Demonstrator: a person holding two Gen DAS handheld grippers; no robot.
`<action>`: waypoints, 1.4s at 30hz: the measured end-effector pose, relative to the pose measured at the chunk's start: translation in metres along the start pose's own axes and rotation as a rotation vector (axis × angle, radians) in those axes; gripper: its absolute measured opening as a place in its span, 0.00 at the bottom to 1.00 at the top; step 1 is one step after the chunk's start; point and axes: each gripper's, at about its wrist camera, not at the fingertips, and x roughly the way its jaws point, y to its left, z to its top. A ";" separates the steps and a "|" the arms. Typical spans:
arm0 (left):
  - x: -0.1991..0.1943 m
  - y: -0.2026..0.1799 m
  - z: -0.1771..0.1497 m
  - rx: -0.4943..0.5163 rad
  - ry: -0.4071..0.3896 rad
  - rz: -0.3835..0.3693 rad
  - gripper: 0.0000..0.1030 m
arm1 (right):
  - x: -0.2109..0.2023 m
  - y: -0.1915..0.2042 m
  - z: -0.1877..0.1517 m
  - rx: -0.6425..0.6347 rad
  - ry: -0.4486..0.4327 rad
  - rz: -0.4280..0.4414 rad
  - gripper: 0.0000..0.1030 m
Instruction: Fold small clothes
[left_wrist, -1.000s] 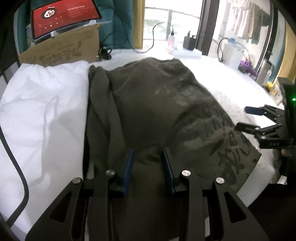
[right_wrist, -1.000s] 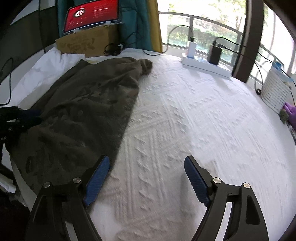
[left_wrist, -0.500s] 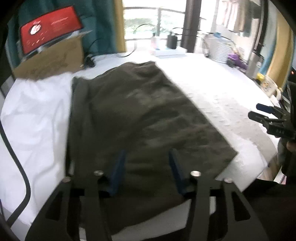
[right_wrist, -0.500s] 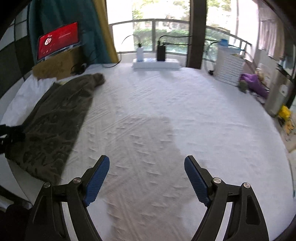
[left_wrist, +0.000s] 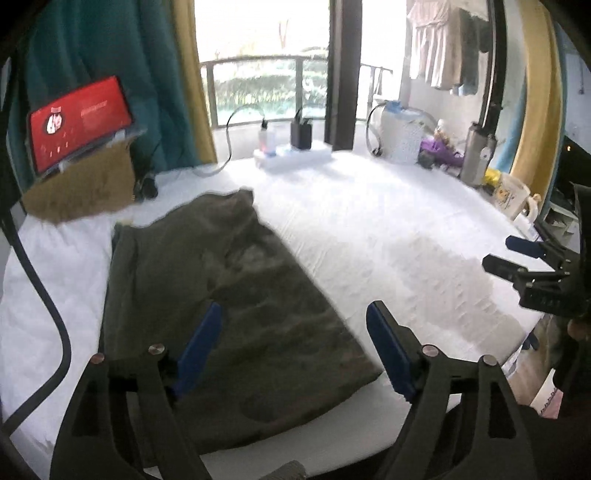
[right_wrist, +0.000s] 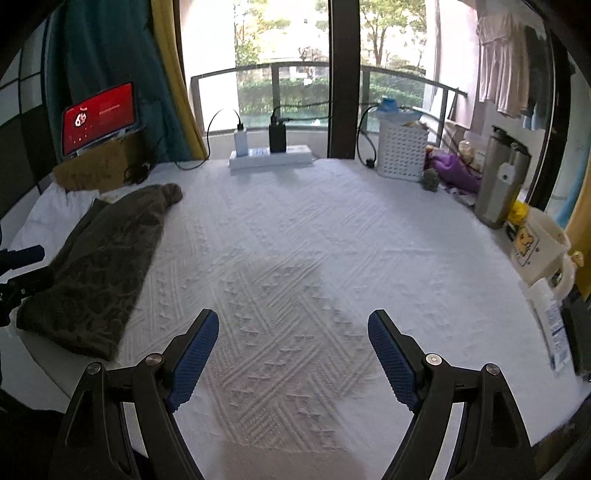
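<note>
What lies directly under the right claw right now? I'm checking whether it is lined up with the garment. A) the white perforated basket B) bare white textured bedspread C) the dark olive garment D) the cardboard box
B: in the right wrist view, the open right claw has only white bedspread beneath it; the olive garment lies well off to its left.
</note>
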 end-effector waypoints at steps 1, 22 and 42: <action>-0.003 -0.003 0.002 0.004 -0.019 0.008 0.80 | -0.004 -0.001 0.001 0.000 -0.006 -0.001 0.82; -0.072 -0.020 0.026 0.016 -0.310 0.054 0.97 | -0.084 0.004 0.031 -0.033 -0.182 -0.061 0.82; -0.130 0.008 0.035 -0.048 -0.483 0.098 0.98 | -0.157 0.049 0.059 -0.071 -0.377 -0.067 0.83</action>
